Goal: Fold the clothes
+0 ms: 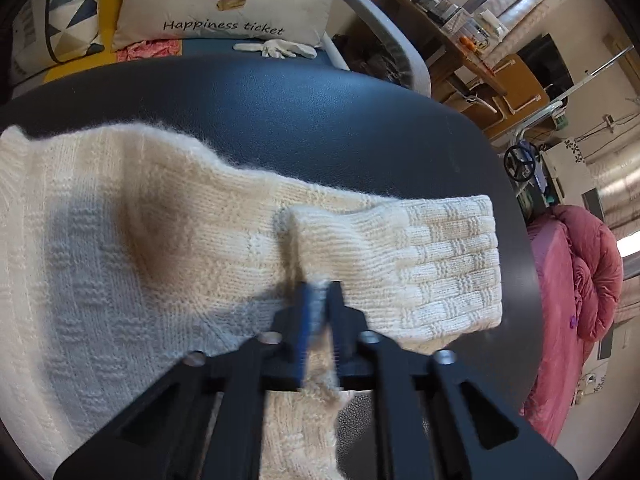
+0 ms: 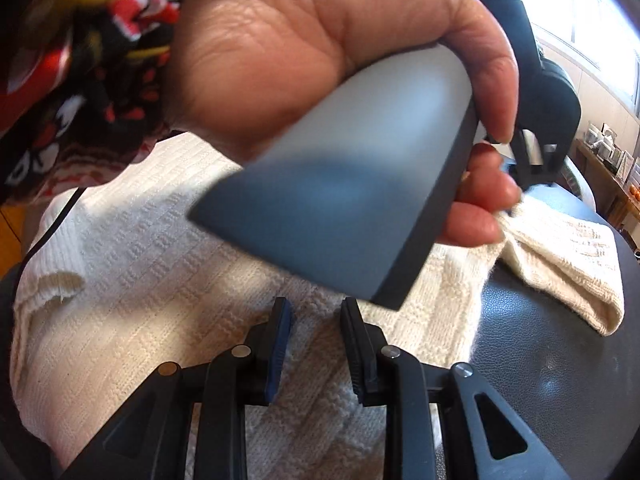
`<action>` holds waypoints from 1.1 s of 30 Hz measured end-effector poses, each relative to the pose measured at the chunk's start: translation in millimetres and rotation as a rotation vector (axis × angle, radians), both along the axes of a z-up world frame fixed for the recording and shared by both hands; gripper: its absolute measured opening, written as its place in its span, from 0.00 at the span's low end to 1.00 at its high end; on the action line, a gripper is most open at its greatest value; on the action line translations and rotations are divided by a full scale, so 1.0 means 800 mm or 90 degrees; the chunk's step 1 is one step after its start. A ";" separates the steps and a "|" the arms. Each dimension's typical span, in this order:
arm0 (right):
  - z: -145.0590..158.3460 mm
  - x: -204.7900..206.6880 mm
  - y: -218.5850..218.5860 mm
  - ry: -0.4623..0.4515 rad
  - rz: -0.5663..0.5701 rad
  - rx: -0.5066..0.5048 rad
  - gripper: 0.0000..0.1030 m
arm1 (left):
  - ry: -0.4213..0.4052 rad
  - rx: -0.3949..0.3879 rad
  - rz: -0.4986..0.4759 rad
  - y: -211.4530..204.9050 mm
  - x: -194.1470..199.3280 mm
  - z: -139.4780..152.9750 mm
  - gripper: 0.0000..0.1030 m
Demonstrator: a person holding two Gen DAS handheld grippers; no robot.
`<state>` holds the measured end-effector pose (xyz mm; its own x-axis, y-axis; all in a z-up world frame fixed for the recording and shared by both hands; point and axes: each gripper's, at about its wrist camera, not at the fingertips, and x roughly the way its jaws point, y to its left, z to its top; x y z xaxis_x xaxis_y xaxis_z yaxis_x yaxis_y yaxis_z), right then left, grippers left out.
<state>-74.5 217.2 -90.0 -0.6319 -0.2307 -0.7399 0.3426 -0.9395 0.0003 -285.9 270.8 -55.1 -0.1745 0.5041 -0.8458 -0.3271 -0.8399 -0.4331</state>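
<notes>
L gripper (image 1: 318, 292): fingers (image 1: 305, 312) clenched on a pinch of the cream knit sweater (image 1: 132, 240), fabric bunched up between the blue pads and hanging down behind them. The pinch sits just left of the sleeve (image 1: 420, 264), which lies folded w/ its basket-weave cuff pointing right, near the bench (image 1: 320, 120) edge.

R gripper (image 2: 316, 316): fingers (image 2: 280, 332) released, clear gap between them, hovering just over the sweater body; contact w/ knit can't be told. Directly ahead a hand (image 2: 280, 48) grips the grey handle (image 2: 340, 184) of the other gripper, patterned red/black sleeve (image 2: 72, 80) at upper left.

Sweater is spread flat across the dark leather-look bench, body to the L, sleeve out to the R.

Beyond bench: deer cushion (image 1: 224, 0) reading "Happiness ticket", white glove (image 1: 280, 48) in front of it, pink bedding (image 1: 572, 280) far right.
</notes>
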 end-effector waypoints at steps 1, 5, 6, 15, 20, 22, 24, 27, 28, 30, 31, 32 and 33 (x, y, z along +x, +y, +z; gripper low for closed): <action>0.000 0.000 0.002 0.001 0.000 0.002 0.25 | 0.005 0.014 -0.003 -0.001 0.001 0.004 0.04; 0.002 -0.002 0.011 0.004 -0.001 0.013 0.25 | 0.036 0.065 -0.008 -0.012 0.003 0.036 0.03; 0.002 -0.002 0.013 0.005 -0.001 0.015 0.25 | 0.042 0.080 -0.007 -0.016 0.002 0.046 0.03; 0.018 -0.001 0.000 0.012 -0.019 0.019 0.23 | 0.089 0.174 0.069 -0.115 -0.003 0.110 0.03; 0.061 -0.022 -0.003 0.089 -0.057 0.066 0.24 | 0.097 0.202 0.116 -0.186 -0.005 0.116 0.03; 0.069 -0.041 0.001 0.107 -0.069 0.123 0.24 | 0.101 0.207 0.143 -0.214 -0.007 0.114 0.03; 0.060 -0.070 0.009 0.076 -0.071 0.124 0.24 | 0.100 0.211 0.171 -0.245 -0.007 0.110 0.03; 0.047 -0.093 0.028 0.029 -0.103 0.081 0.24 | 0.098 0.210 0.201 -0.287 -0.003 0.102 0.03; 0.043 -0.097 0.035 0.013 -0.117 0.061 0.24 | 0.098 0.209 0.211 -0.302 -0.001 0.099 0.03; 0.035 -0.107 0.050 -0.018 -0.144 0.021 0.24 | 0.092 0.205 0.228 -0.332 0.005 0.089 0.03; 0.031 -0.112 0.057 -0.034 -0.157 0.001 0.24 | 0.088 0.202 0.236 -0.346 0.007 0.082 0.03; 0.027 -0.115 0.063 -0.048 -0.170 -0.016 0.24 | 0.083 0.198 0.244 -0.359 0.010 0.075 0.03; 0.024 -0.114 0.067 -0.053 -0.179 -0.025 0.24 | 0.078 0.195 0.252 -0.372 0.014 0.069 0.03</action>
